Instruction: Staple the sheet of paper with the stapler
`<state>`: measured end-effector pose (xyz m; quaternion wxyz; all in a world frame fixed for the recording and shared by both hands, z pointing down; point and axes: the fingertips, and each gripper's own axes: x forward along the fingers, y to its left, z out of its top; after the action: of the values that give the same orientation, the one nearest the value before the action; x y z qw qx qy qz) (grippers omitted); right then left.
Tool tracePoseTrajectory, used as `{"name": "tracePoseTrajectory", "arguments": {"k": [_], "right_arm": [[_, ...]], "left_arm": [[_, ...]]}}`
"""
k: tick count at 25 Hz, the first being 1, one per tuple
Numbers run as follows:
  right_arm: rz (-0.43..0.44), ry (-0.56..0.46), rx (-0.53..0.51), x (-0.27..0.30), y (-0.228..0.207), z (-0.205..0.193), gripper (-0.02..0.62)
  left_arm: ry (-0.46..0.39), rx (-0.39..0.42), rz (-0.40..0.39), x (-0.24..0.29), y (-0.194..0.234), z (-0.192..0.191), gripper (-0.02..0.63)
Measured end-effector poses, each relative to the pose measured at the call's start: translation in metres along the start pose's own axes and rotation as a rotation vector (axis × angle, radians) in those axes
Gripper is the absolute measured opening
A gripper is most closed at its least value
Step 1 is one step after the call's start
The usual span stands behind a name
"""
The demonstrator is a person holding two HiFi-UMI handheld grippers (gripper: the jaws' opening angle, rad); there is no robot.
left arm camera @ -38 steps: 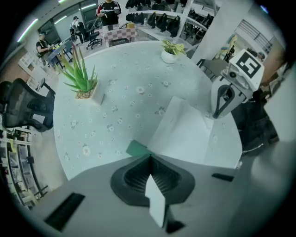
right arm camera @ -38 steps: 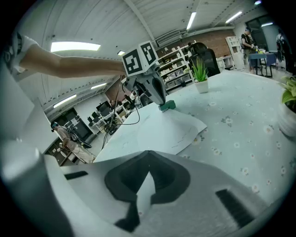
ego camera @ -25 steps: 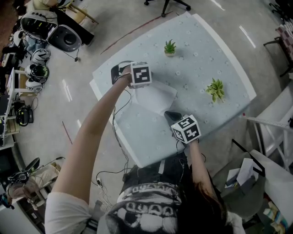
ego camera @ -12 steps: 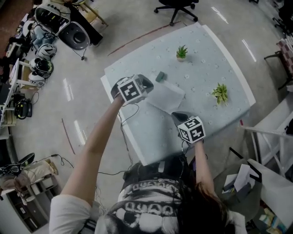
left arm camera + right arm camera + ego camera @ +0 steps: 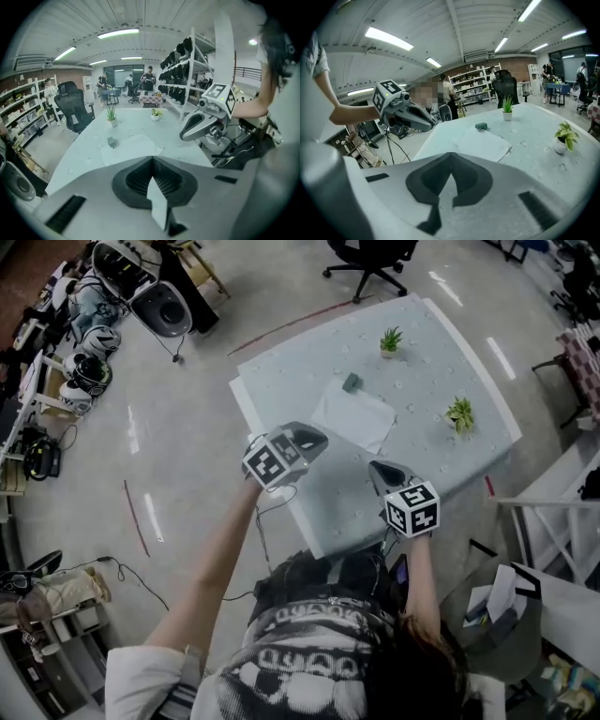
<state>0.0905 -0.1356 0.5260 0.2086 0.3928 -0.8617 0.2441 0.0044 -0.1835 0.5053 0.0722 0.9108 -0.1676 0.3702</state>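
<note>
On the table (image 5: 424, 371) a far plant (image 5: 391, 338) and a right plant (image 5: 459, 414) stand well apart from the sheet of paper (image 5: 356, 418). The stapler (image 5: 351, 382) sits at the sheet's far edge. It is too small for us to tell its heading. Our left gripper (image 5: 319, 437) and right gripper (image 5: 377, 468) are nearer than the sheet, with jaws pressed together and empty.
</note>
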Motion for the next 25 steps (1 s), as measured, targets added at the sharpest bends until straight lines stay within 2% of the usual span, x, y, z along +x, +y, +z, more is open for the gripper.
{"name": "tracePoseTrajectory", "arguments": {"k": [6,12,19,25], "right_arm": [[-0.056,-0.034,0.013,-0.029,0.043,-0.014,0.005],[-0.101,-0.044,-0.015,-0.054,0.061,-0.026,0.005],[-0.085,-0.079,-0.049,-0.082,0.079,-0.028,0.005],[-0.049,-0.107,-0.083,-0.116,0.093,-0.043,0.003]], "left_arm": [[-0.075,-0.011,-0.019,-0.032,-0.049,-0.022,0.003],[-0.159,-0.045,-0.014,-0.049,-0.089,-0.027,0.003],[-0.237,-0.130,0.025,-0.060,-0.129,-0.023,0.003],[-0.256,-0.195,0.078,-0.065,-0.177,-0.024,0.003]]}}
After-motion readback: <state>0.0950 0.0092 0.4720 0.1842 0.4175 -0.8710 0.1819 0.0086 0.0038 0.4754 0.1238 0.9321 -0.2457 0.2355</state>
